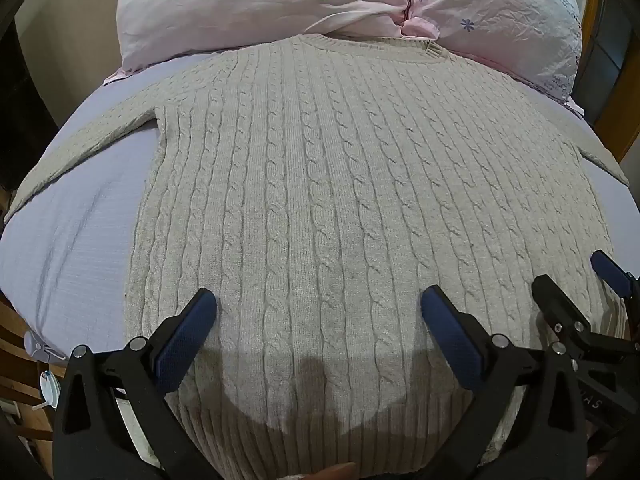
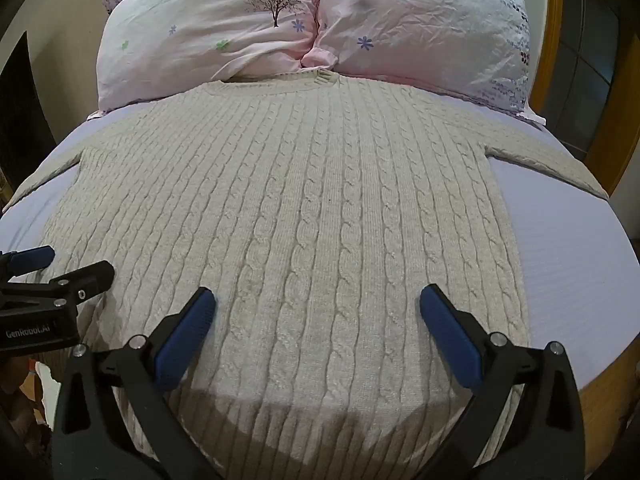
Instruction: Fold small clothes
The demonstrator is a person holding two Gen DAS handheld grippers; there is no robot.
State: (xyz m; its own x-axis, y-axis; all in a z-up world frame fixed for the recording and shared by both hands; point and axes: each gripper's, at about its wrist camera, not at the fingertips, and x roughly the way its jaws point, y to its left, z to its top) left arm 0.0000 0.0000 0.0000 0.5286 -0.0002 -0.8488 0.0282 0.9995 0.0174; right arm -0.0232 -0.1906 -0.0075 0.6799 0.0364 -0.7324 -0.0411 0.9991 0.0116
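Note:
A beige cable-knit sweater [image 1: 320, 184] lies flat and spread on a lilac bed sheet [image 1: 80, 240], collar toward the pillows, both sleeves stretched out sideways. It also fills the right wrist view [image 2: 296, 208]. My left gripper [image 1: 318, 312] is open and empty, hovering over the sweater's lower left part near the ribbed hem. My right gripper [image 2: 316, 308] is open and empty over the lower right part. Each gripper shows in the other's view: the right one [image 1: 580, 280] at the right edge, the left one [image 2: 60, 268] at the left edge.
Two pink flowered pillows [image 2: 304, 28] lie at the head of the bed behind the collar. A wooden bed frame [image 2: 600, 404] edges the mattress on the right. A wooden door frame [image 2: 616, 128] stands at the far right.

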